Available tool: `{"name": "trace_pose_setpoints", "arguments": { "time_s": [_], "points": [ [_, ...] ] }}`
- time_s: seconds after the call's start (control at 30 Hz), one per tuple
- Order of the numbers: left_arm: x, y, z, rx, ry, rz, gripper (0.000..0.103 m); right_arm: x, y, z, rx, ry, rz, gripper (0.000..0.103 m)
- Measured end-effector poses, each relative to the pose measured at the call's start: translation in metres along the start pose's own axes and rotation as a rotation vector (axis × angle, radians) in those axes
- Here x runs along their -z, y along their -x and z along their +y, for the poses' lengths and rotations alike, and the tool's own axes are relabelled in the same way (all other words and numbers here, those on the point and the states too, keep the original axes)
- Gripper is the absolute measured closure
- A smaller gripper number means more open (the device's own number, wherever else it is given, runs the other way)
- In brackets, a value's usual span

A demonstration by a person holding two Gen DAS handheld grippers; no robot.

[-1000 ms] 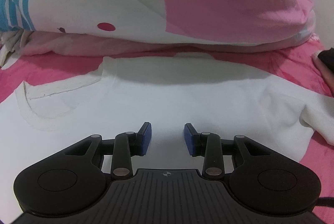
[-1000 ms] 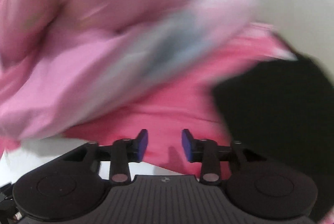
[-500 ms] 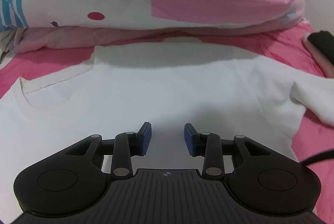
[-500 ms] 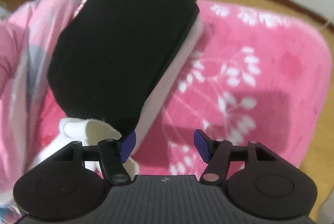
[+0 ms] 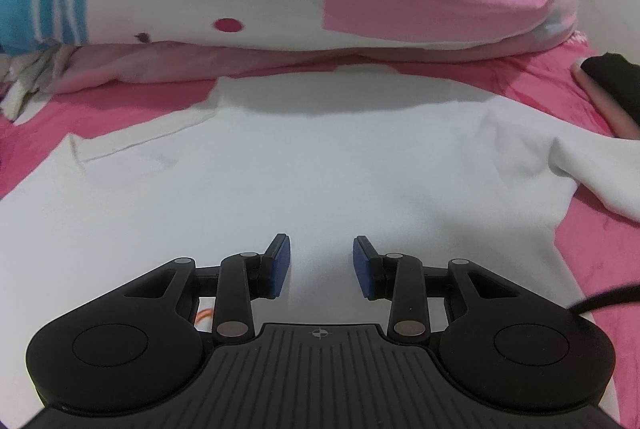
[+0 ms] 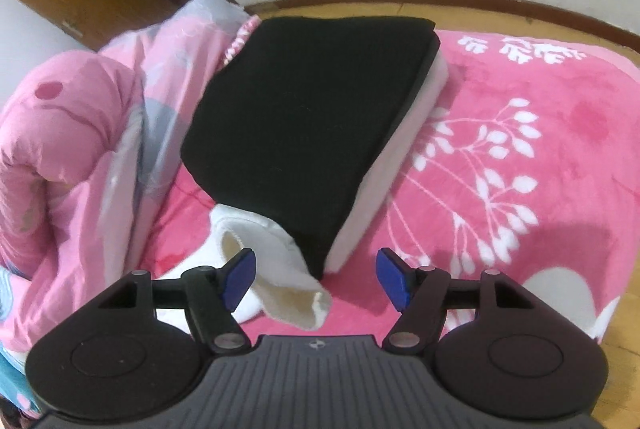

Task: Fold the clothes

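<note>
One white garment (image 5: 304,165), two parted, empty grippers

My right tool (image 6: 316,279) now swings away from the pink quilt (image 6: 68,157) to face the black cushion (image 6: 308,125) and white sleeve (image 6: 276,269), its blue pads (image 6: 240,275) spread wider apart.

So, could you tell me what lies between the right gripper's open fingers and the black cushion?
The white sleeve cuff, seen in the right wrist view.
</note>
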State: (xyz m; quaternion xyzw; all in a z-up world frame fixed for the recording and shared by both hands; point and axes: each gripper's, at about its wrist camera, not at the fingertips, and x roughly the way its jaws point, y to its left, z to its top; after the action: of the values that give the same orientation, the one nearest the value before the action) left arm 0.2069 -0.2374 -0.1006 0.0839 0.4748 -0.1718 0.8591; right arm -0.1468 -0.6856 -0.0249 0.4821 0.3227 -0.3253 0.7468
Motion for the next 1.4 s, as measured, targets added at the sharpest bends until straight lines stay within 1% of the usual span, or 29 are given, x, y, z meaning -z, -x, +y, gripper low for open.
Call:
{"name": "trace_pose_setpoints", "arguments": {
  "time_s": [0.3,0.47,0.53,0.6,0.67,0.73,0.8,0.87,0.93,0.97,1.0,1.07,1.2,1.23,1.3,1.4],
  "points": [
    [0.015,0.015,0.014,0.004,-0.017,0.028,0.068,0.008,-0.002,0.021,-0.004,0.061,-0.04,0.034],
    [0.023,0.019,0.02,0.007,-0.015,0.04,0.068,0.012,0.01,0.024,0.006,0.056,-0.078,0.034],
    [0.024,0.019,0.021,0.007,-0.011,0.043,0.068,0.012,0.015,0.028,0.007,0.079,-0.089,0.034],
    [0.026,0.02,0.022,0.007,-0.006,0.045,0.068,0.012,0.016,0.035,0.022,0.131,-0.093,0.033],
    [0.028,0.021,0.023,0.007,-0.001,0.046,0.068,0.01,0.011,0.042,0.057,0.184,-0.09,0.033],
    [0.029,0.021,0.022,0.007,-0.005,0.049,0.068,0.007,-0.001,0.049,0.097,0.234,-0.073,0.033],
    [0.03,0.02,0.022,0.006,-0.013,0.052,0.068,0.005,-0.011,0.057,0.106,0.28,-0.059,0.033],
    [0.033,0.019,0.022,0.003,-0.017,0.057,0.068,0.008,-0.021,0.068,0.143,0.363,-0.039,0.034],
    [0.036,0.017,0.022,-0.001,-0.01,0.06,0.068,0.014,-0.029,0.08,0.199,0.447,-0.027,0.046],
    [0.037,0.017,0.022,-0.003,-0.008,0.063,0.068,0.016,-0.027,0.085,0.205,0.466,-0.034,0.059],
    [0.039,0.016,0.022,-0.006,-0.006,0.067,0.068,0.018,-0.025,0.09,0.211,0.485,-0.04,0.081],
    [0.043,0.016,0.022,-0.008,-0.004,0.074,0.068,0.021,-0.021,0.1,0.223,0.523,-0.052,0.1],
    [0.051,0.017,0.026,-0.017,0.001,0.075,0.068,0.028,-0.011,0.121,0.238,0.595,-0.076,0.101],
    [0.053,0.018,0.028,-0.026,0.003,0.069,0.068,0.029,-0.004,0.131,0.189,0.592,-0.068,0.101],
    [0.054,0.023,0.034,-0.048,0.014,0.053,0.068,0.034,0.01,0.158,0.048,0.579,-0.024,0.101],
    [0.053,0.035,0.051,-0.084,0.055,0.018,0.068,0.052,0.021,0.206,-0.197,0.574,0.113,0.101]
  ]
}}
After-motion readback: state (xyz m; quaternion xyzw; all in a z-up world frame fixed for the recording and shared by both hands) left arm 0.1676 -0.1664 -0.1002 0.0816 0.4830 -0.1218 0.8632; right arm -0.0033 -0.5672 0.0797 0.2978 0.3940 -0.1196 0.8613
